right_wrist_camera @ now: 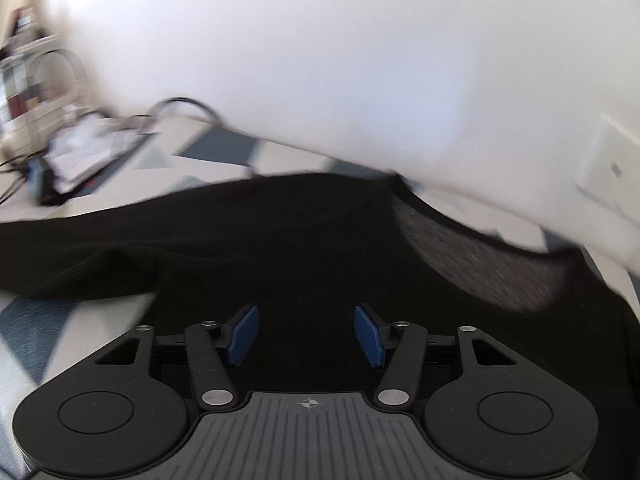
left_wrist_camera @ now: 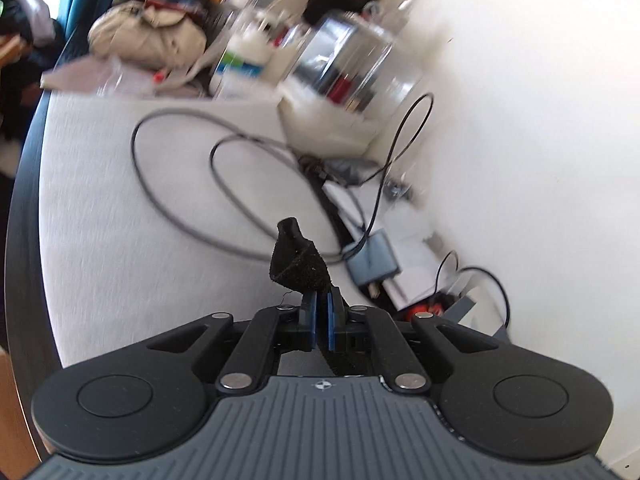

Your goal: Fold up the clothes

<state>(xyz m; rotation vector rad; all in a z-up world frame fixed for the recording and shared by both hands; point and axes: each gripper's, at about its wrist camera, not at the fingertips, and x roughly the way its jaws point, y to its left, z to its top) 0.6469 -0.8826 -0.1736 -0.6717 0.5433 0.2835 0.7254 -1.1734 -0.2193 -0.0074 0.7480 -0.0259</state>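
My left gripper (left_wrist_camera: 321, 300) is shut on a corner of the black garment (left_wrist_camera: 298, 266); the pinched fabric sticks up past the blue pads, lifted above the pale surface (left_wrist_camera: 120, 220). In the right wrist view the black garment (right_wrist_camera: 280, 232) lies spread across a patterned grey-and-white surface (right_wrist_camera: 32, 344), with a grey inner side (right_wrist_camera: 472, 256) showing at the right. My right gripper (right_wrist_camera: 306, 334) is open and empty, just above the dark fabric. Both views are blurred by motion.
Looping cables (left_wrist_camera: 224, 168), a small grey adapter box (left_wrist_camera: 372, 264) and papers lie ahead of the left gripper. A cluttered pile with a beige bag (left_wrist_camera: 148, 36), a bottle (left_wrist_camera: 240, 64) and a shiny container (left_wrist_camera: 348, 68) stands behind. A white wall (right_wrist_camera: 320, 60) runs along the far side.
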